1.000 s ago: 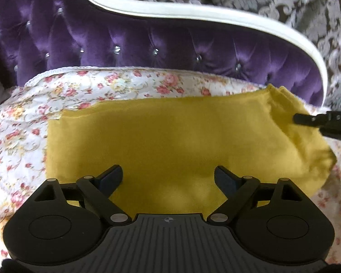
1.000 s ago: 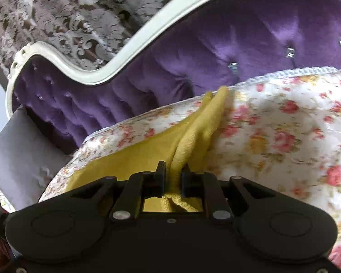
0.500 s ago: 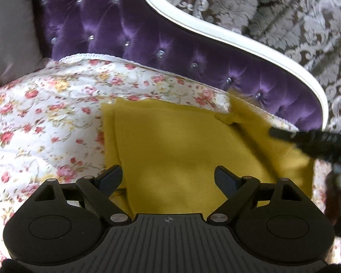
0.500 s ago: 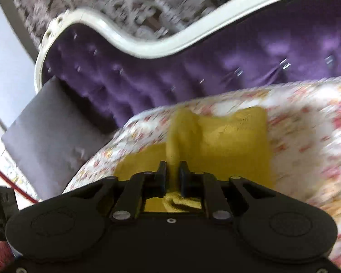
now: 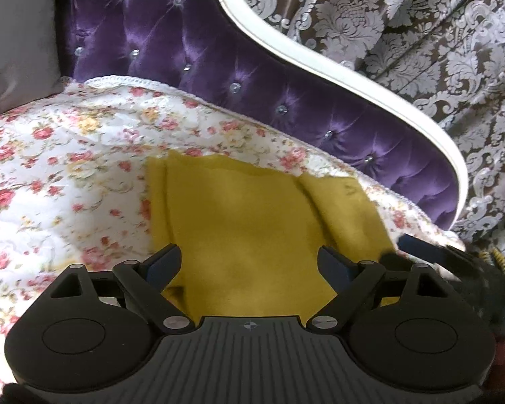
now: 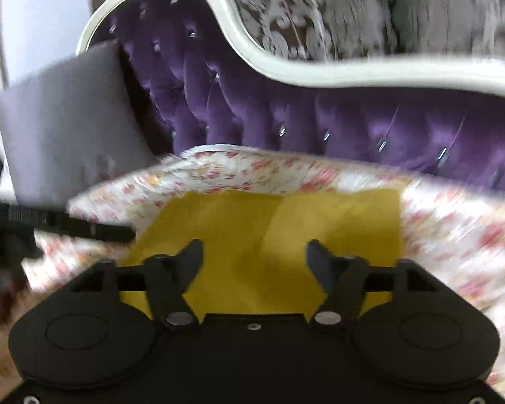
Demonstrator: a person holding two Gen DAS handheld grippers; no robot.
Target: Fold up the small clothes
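Left gripper (image 5: 249, 262) hovers with jaws spread wide above a mustard-yellow cloth (image 5: 252, 222) lying folded on a floral bedspread (image 5: 67, 155). Right gripper (image 6: 254, 259) is likewise spread, empty. Soft, limp, light fabric; best pinched at a corner.

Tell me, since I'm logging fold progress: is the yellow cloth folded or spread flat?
Folded: the mustard-yellow knit cloth shows one layer lapped over another, its edge running diagonally at right, on the floral quilt.
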